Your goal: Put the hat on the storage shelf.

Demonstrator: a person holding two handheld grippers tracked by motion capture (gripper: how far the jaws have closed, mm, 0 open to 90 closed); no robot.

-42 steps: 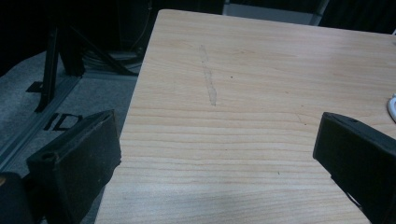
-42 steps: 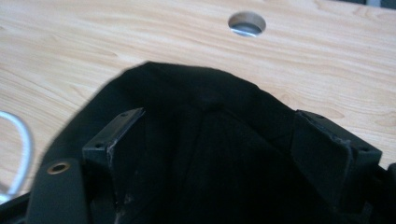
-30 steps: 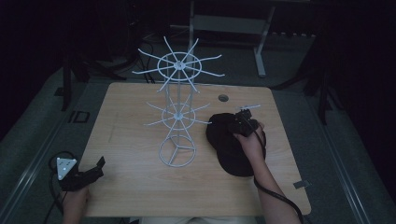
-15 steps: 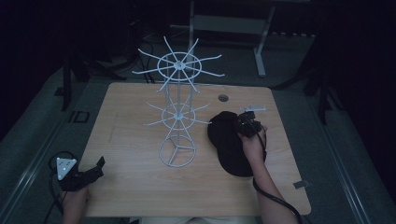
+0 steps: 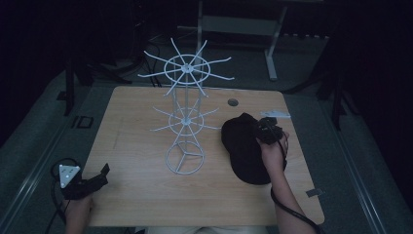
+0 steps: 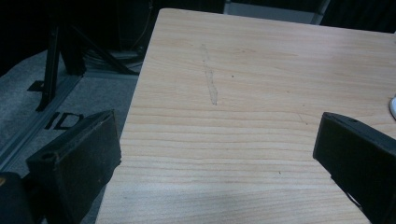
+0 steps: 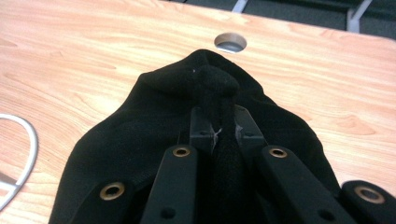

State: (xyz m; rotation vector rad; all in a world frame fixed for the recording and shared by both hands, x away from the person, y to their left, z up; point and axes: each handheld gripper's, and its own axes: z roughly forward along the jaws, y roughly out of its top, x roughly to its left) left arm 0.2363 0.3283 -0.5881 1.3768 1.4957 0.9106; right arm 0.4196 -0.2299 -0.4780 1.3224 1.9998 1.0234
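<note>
Your right tool (image 5: 267,130): clenched on a fold of the black cap (image 5: 245,150); cap lies on the surface (image 5: 141,122) at 3 o'clock from the white wire rack (image 5: 185,117); your left tool (image 5: 92,180): released, jaws wide apart, at 7 o'clock near the surface's edge.

Left tongs (image 5: 102,171): black body, grey 3-cornered plate (image 5: 68,174) on top with small dots, black cable (image 5: 57,165) looping behind. Right tongs (image 7: 222,122): 2 black arms with brass-ringed screw holes. Both forearms bare; thin black cable along the right forearm (image 5: 287,204).
</note>
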